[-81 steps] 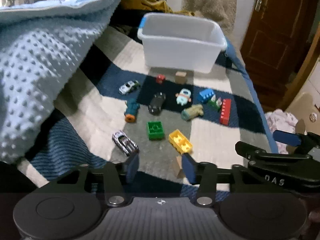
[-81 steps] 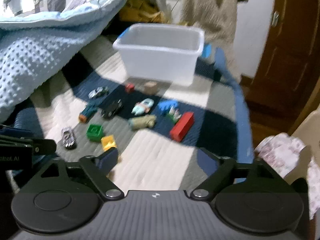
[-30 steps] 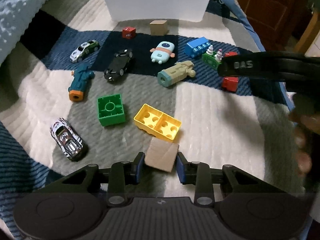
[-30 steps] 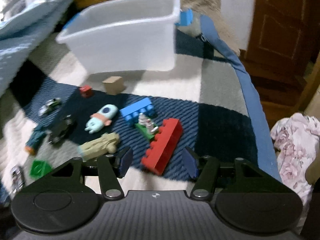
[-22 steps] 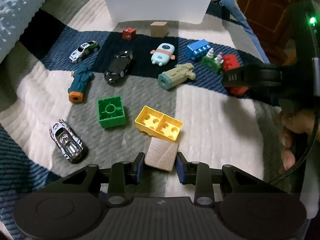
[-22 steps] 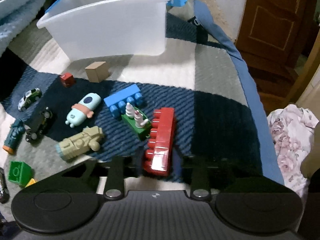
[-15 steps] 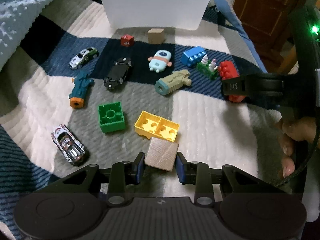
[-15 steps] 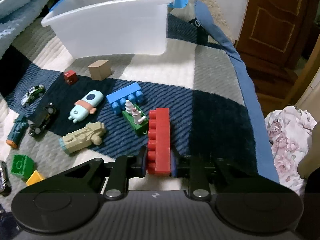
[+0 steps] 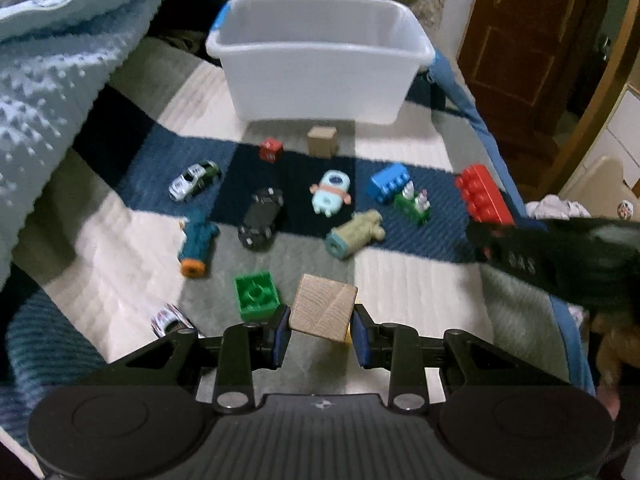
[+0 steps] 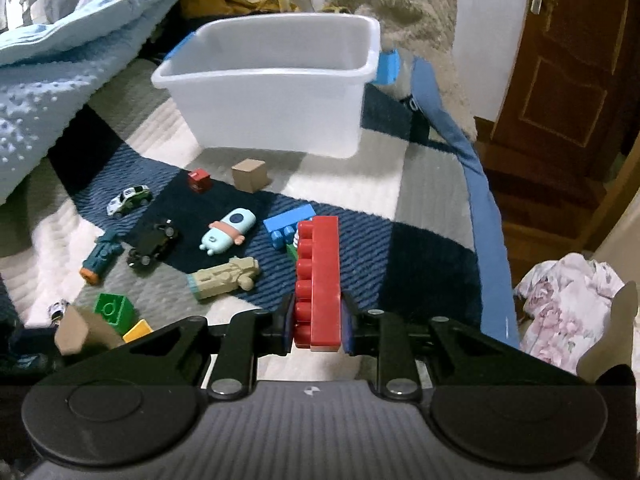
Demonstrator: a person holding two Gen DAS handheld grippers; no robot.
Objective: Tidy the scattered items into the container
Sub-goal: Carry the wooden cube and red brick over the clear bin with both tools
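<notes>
While both my grippers are loaded, the white bin (image 9: 320,60) sits empty at the far end of the checked quilt (image 9: 404,280), open side up. My left gripper (image 9: 320,334) pinches a wooden cube (image 9: 322,307) between its pads, raised off the quilt and turned slightly askew. My right gripper (image 10: 317,330) is clamped narrow on one end of a long red brick (image 10: 319,280), which sticks out forward along the fingers. Between me and the bin lie a green block (image 9: 256,295), a black toy car (image 9: 261,218), a silver car (image 9: 194,181), a pale blue rocket toy (image 9: 331,193), a blue brick (image 9: 390,182), a small red cube (image 9: 271,149) and a second wooden cube (image 9: 322,141) just before the bin's front wall. A light blue blanket (image 9: 48,92) hangs over the left.
</notes>
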